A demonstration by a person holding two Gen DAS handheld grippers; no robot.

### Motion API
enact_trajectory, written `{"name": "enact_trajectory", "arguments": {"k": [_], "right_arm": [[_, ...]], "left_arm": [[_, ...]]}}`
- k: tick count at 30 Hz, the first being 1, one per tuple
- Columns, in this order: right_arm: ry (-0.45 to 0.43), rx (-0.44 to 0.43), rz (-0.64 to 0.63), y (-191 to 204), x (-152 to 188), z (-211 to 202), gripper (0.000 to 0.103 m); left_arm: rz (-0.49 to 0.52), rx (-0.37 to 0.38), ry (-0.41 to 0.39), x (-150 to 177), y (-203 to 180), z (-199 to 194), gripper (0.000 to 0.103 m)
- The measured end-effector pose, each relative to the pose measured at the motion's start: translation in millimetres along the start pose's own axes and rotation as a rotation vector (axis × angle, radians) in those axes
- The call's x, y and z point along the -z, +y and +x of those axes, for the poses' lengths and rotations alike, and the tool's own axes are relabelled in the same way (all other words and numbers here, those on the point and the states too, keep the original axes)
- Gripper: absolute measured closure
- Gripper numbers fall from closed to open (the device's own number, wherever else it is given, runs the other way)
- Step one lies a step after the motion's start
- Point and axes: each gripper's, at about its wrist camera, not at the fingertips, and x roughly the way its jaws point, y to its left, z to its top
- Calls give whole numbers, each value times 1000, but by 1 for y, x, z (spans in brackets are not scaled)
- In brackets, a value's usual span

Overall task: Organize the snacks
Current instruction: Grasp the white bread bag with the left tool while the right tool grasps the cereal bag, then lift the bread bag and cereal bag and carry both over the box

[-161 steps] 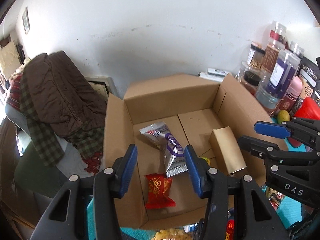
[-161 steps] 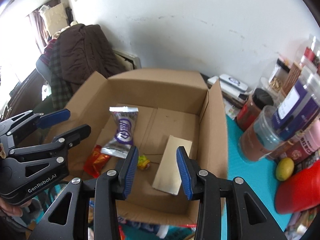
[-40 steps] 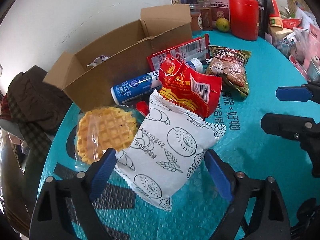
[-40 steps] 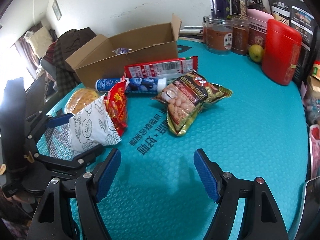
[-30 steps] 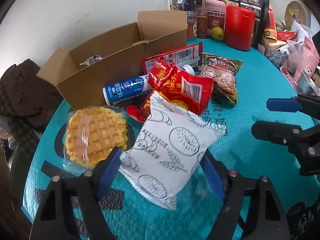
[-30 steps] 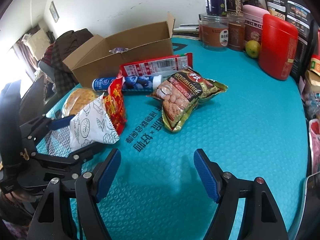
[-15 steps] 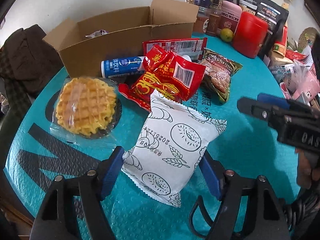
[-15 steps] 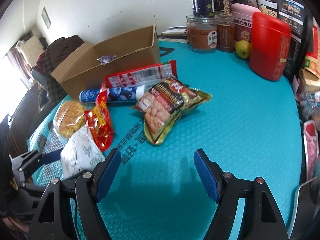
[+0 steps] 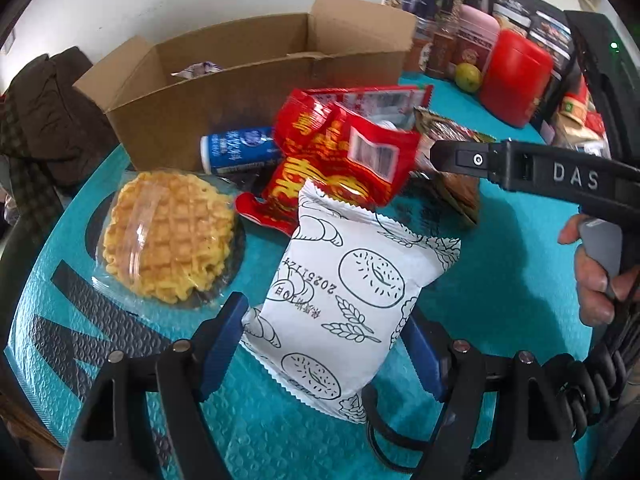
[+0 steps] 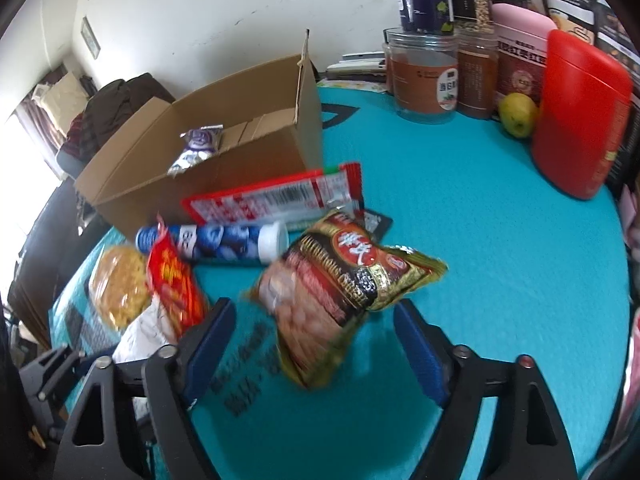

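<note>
Only a purple-labelled packet (image 10: pixel 198 148) lay in the cardboard box (image 10: pixel 256 160); the left gripper (image 9: pixel 324 344) clamped the white bread bag (image 9: pixel 348 300), the right gripper (image 10: pixel 316 340) was opening around the unheld nut bag (image 10: pixel 340 288), and several snacks remained.

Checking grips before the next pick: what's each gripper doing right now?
Left gripper: shut on the white bread packet.
Right gripper: empty, jaws opening around the peanut bag.
</note>
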Motion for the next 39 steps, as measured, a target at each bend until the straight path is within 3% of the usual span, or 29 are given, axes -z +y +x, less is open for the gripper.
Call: {"name": "enact_trajectory", "arguments": {"k": [5, 10, 13, 19, 39], "right_arm": [[2, 4, -22, 8, -13, 13, 17], [27, 60, -58, 15, -16, 27, 17], [41, 81, -63, 12, -12, 30, 38], [44, 68, -68, 8, 1, 20, 53], [81, 26, -69, 14, 83, -47, 55]], "left_arm": [[-49, -2, -20, -5, 11, 3, 28], [-56, -12, -34, -8, 17, 5, 28], [-57, -2, -43, -8, 19, 5, 28], [-49, 7, -40, -7, 19, 2, 33], [-8, 78, 18, 33, -10, -27, 35]]}}
